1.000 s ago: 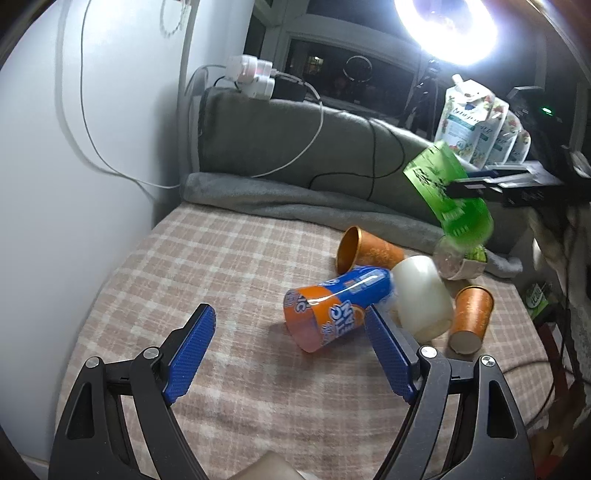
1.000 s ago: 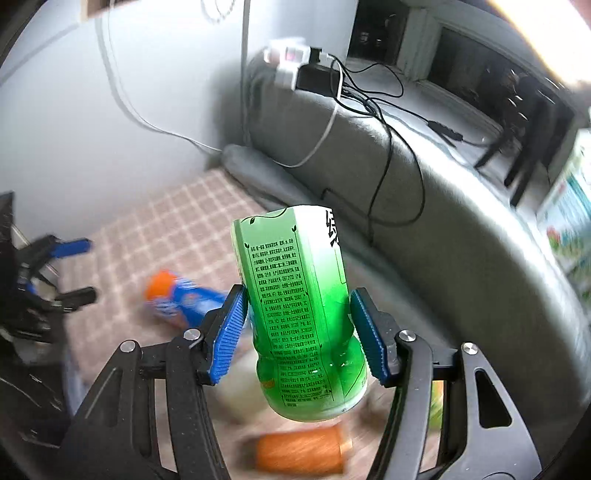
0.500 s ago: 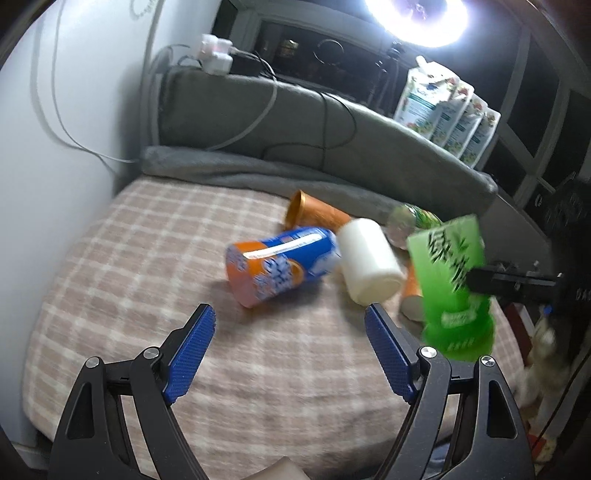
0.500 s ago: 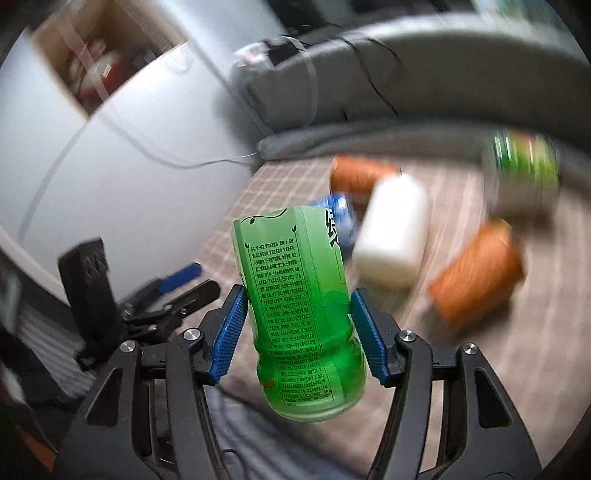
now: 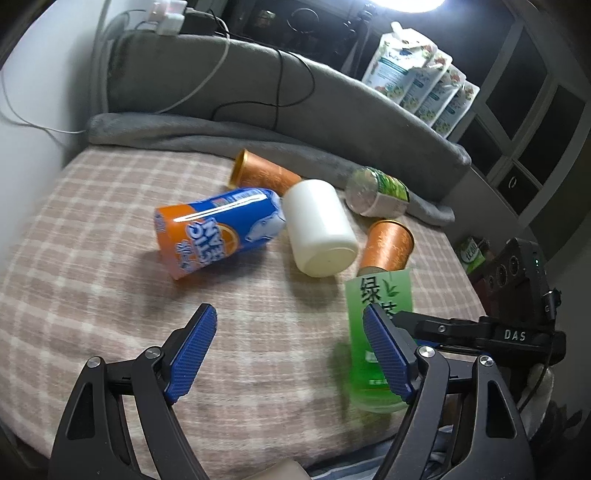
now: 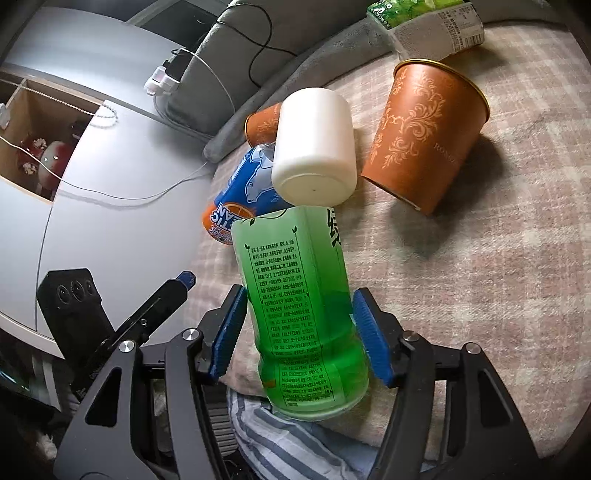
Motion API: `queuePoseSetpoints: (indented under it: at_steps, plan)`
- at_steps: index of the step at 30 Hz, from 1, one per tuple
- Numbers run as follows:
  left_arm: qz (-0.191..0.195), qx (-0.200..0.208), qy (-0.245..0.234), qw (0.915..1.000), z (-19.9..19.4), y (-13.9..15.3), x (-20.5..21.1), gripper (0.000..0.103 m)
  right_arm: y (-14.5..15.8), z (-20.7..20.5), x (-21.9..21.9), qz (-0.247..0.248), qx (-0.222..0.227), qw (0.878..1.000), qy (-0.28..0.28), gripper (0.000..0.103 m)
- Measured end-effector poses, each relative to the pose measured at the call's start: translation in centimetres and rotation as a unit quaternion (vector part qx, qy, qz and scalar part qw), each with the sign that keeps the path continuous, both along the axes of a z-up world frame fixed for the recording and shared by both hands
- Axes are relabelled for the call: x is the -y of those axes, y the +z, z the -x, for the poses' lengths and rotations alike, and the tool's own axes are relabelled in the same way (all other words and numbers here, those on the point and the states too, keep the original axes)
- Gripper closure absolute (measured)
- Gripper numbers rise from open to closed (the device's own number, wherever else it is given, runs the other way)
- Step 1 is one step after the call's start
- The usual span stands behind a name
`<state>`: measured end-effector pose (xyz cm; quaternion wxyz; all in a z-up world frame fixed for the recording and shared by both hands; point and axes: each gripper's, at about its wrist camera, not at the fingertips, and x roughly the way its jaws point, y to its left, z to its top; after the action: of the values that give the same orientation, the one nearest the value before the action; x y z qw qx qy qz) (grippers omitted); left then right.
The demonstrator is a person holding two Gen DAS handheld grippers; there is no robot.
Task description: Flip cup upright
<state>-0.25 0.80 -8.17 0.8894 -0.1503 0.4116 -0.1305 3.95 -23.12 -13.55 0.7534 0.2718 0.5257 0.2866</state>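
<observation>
My right gripper (image 6: 299, 332) is shut on a green tea cup (image 6: 295, 295), which stands upright with its base on the checked blanket at the near right edge (image 5: 376, 325). My left gripper (image 5: 288, 354) is open and empty, above the blanket just left of the green cup. An orange-and-blue cup (image 5: 218, 229) lies on its side at the middle. A white cup (image 5: 319, 227) lies beside it. One brown patterned cup (image 5: 386, 245) lies on its side behind the green cup, and another (image 5: 262, 175) lies farther back.
A green-labelled clear bottle (image 5: 378, 192) lies at the back right on a grey rolled blanket (image 5: 184, 129). A grey headboard (image 5: 258, 85) with cables and a power strip (image 5: 168, 16) runs behind. Refill pouches (image 5: 417, 74) stand on the ledge. The bed edge is close below both grippers.
My right gripper has carried the green cup down from the air to the near right of the blanket. My left gripper has shifted its view right and closer to the cups.
</observation>
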Motion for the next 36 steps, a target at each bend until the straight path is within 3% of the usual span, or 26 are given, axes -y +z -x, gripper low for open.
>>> queuePoseSetpoints:
  at_steps: [2,6,10,17,21,25,28,36]
  plan:
    - [0.001,-0.003,-0.002,1.0000,-0.2,0.0,0.3,0.022,0.0,-0.2,-0.2,0.004,0.004,1.000,0.000,0.040]
    - [0.012,-0.013,-0.006,0.9998,-0.6,-0.3,0.6,0.022,1.0,-0.1,0.4,0.026,0.024,0.999,0.003,0.024]
    - [0.039,-0.038,-0.013,0.9984,-1.2,-0.8,0.8,0.025,2.7,1.0,1.9,0.050,0.063,0.997,-0.003,0.023]
    - [0.092,-0.086,-0.038,0.9913,-3.1,-1.8,2.7,0.025,5.9,6.5,6.9,0.149,0.164,0.972,-0.082,0.023]
    - [0.127,-0.109,-0.048,0.9848,-4.3,-2.2,4.3,0.025,5.9,8.6,9.5,0.156,0.164,0.965,-0.134,0.023]
    - [0.136,-0.131,-0.040,0.9812,-5.8,-3.2,5.3,0.026,5.7,9.8,11.2,0.160,0.168,0.959,-0.165,0.023]
    - [0.146,-0.154,-0.035,0.9766,-6.8,-4.0,5.5,0.028,5.3,10.0,11.7,0.153,0.168,0.958,-0.173,0.023]
    - [0.135,-0.155,-0.028,0.9782,-7.1,-4.3,5.6,0.030,4.4,9.4,11.9,0.143,0.166,0.962,-0.165,0.023]
